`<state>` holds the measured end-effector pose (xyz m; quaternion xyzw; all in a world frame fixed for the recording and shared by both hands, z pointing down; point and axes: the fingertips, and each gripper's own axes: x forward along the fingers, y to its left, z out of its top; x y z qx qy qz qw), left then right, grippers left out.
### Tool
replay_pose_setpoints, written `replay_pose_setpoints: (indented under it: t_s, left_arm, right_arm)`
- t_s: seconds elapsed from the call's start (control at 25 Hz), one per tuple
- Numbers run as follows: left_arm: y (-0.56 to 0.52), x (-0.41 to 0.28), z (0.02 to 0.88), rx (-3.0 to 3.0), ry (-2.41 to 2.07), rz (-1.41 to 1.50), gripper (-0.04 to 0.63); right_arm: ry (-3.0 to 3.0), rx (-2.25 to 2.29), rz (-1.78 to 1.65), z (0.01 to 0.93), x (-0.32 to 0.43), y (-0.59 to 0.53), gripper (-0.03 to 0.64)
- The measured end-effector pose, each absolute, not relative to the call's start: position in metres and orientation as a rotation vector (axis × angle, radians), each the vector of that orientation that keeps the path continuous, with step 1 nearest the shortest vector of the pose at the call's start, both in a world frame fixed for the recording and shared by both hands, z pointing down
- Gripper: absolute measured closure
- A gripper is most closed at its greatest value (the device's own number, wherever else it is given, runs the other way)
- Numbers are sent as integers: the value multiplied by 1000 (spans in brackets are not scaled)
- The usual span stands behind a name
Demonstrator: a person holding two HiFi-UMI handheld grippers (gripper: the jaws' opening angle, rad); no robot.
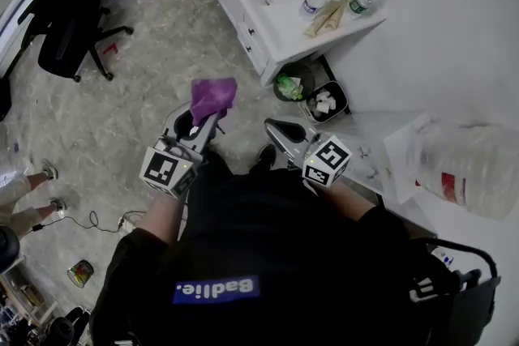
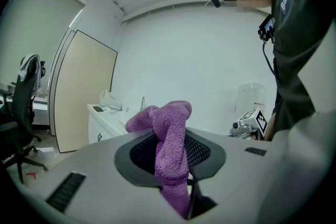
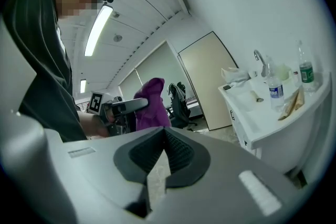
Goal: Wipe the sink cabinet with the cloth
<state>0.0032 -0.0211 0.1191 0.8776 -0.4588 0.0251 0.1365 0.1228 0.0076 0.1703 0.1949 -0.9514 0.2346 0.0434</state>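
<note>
— Judging the cloth (image 1: 212, 99): soft, light, floppy, nothing fragile; a pinch on any bunched fold should hold; where does it sit?
— Left gripper (image 2: 170, 157) is clamped on its lower end; the rest flops above the jaws; right gripper (image 3: 164, 136) is pressed together, empty; sink cabinet (image 1: 237, 10) stands well apart ahead.

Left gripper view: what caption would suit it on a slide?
Left tool clamped on a purple cloth, white sink cabinet beyond.
</note>
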Motion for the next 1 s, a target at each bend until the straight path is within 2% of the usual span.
replay_pose_setpoints:
  t_s: [0.32,0.56,1.0]
  left_arm:
    - [-88,-75,150,2610,-1239,72,492]
    - [-162,-131,204,2612,-1188,127,492]
    - [-261,-143,365,2505,-1356,139,492]
  right_arm:
    - [-2794,757,733,197,50,-36,615]
    - [-2706,848,816,233,-6,-63,615]
    - [-2571,684,1016,392,-20,-69,615]
